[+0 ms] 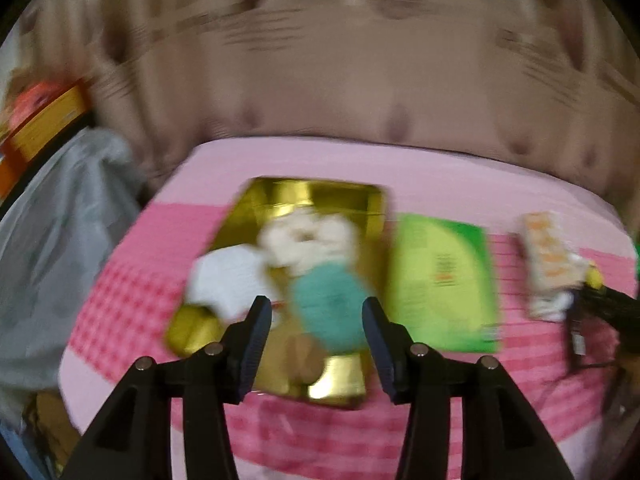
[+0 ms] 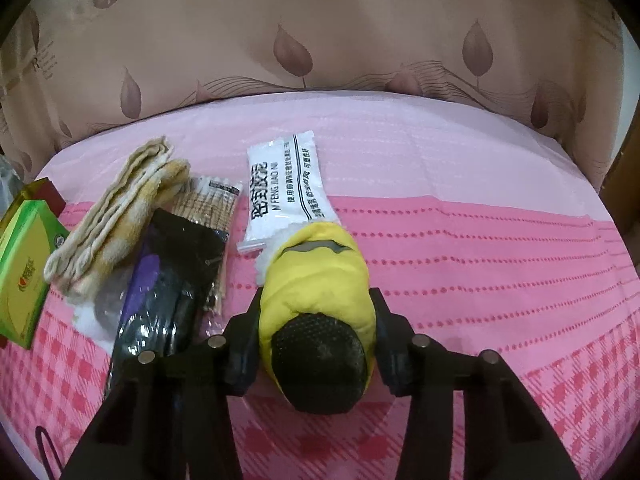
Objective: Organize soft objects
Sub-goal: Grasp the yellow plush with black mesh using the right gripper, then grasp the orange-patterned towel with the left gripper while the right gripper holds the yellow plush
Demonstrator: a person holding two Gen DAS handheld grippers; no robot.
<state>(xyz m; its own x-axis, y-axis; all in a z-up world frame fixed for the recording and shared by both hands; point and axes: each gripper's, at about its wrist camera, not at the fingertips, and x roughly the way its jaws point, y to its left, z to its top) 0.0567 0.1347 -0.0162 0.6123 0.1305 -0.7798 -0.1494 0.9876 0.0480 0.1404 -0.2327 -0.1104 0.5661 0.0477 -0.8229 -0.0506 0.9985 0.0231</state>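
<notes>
In the blurred left wrist view, a gold tray (image 1: 352,196) on the pink cloth holds a cream and teal plush toy (image 1: 320,272) and a white soft item (image 1: 228,280). My left gripper (image 1: 317,312) is open and empty, just above the tray's near end. In the right wrist view, my right gripper (image 2: 316,312) is shut on a yellow padded bootie with a black dotted sole (image 2: 320,300), held just above the cloth. A folded yellow-white towel (image 2: 116,216), a black packet (image 2: 172,280) and a white sachet (image 2: 284,188) lie to its left and ahead.
A green box (image 1: 444,280) lies right of the tray and shows at the right wrist view's left edge (image 2: 24,264). A pack of cotton swabs (image 2: 212,204) lies by the towel. A grey bag (image 1: 60,240) is left of the table. A curtain (image 2: 320,32) hangs behind.
</notes>
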